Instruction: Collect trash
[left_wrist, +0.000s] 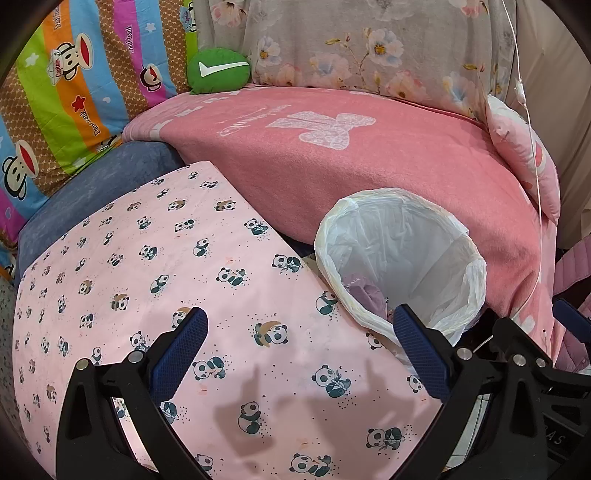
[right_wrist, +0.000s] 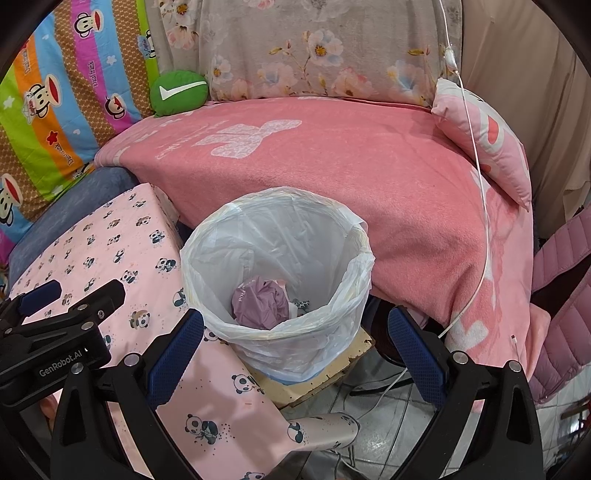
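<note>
A waste bin lined with a white plastic bag (right_wrist: 343, 295) stands beside a table covered in a pink panda-print cloth (left_wrist: 155, 266). Crumpled purple trash (right_wrist: 260, 302) lies at the bottom of the bin, with a small patterned scrap next to it. The bin also shows in the left wrist view (left_wrist: 454, 295). My left gripper (left_wrist: 300, 332) is open and empty, hovering over the panda cloth. It also shows at the left of the right wrist view (right_wrist: 70, 291). My right gripper (right_wrist: 295, 332) is open and empty, just in front of and above the bin.
A sofa with a pink blanket (right_wrist: 314, 166) lies behind the bin. A green cushion (right_wrist: 177, 92), a floral cushion (right_wrist: 295, 48) and a pink pillow (right_wrist: 491, 144) rest on it. A white cable (right_wrist: 484, 229) hangs down the right. The bin stands on a worn beige board (right_wrist: 325, 380).
</note>
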